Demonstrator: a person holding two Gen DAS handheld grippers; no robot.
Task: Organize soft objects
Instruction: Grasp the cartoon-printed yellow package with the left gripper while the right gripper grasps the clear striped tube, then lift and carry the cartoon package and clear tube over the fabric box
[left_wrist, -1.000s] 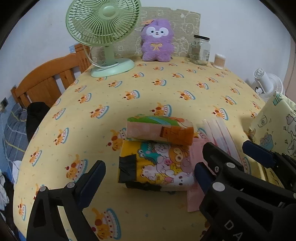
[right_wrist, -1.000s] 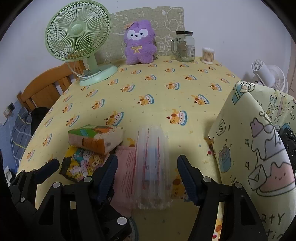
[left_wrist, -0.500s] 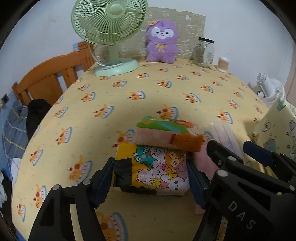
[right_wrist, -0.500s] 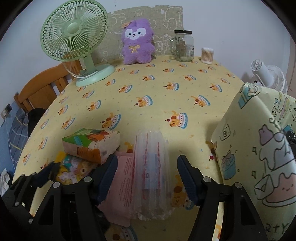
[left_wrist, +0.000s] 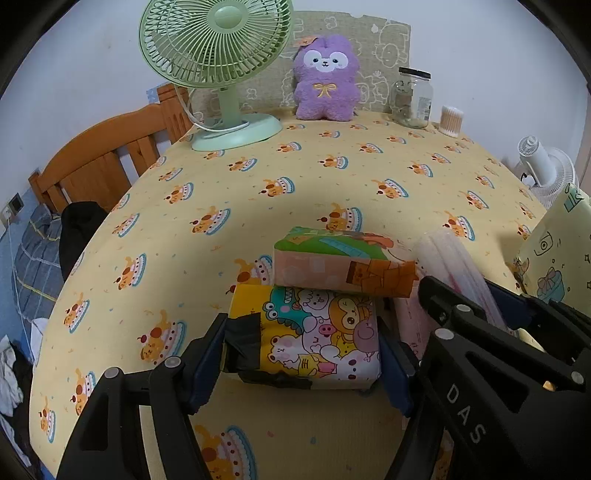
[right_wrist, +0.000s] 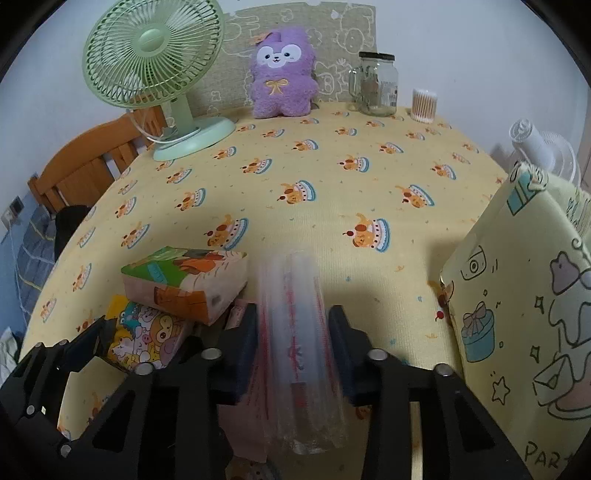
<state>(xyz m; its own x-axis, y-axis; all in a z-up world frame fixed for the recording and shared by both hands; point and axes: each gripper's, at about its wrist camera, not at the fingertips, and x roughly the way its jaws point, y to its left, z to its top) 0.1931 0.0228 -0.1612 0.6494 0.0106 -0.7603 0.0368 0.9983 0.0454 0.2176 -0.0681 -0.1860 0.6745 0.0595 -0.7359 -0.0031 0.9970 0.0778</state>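
A yellow cartoon tissue pack (left_wrist: 314, 332) lies near the table's front edge, with an orange-green tissue pack (left_wrist: 343, 264) resting on its far side. My left gripper (left_wrist: 303, 354) is closed onto the cartoon pack, one pad on each short side. My right gripper (right_wrist: 293, 343) is closed on a clear plastic pack of face masks (right_wrist: 295, 332), which bulges upward between the pads. A pink pack (right_wrist: 240, 317) lies partly under it. The cartoon pack (right_wrist: 147, 332) and orange-green pack (right_wrist: 184, 280) also show in the right wrist view.
A yellow gift bag (right_wrist: 524, 314) stands at the right. At the table's far edge are a green fan (left_wrist: 221, 74), a purple plush (left_wrist: 325, 79), a glass jar (left_wrist: 412, 98) and a cotton swab tub (left_wrist: 451, 121). A wooden chair (left_wrist: 103, 155) is at left.
Both grippers have moved forward and closed: the left onto the cartoon tissue pack, the right onto the clear mask pack, which now bulges between the pads.
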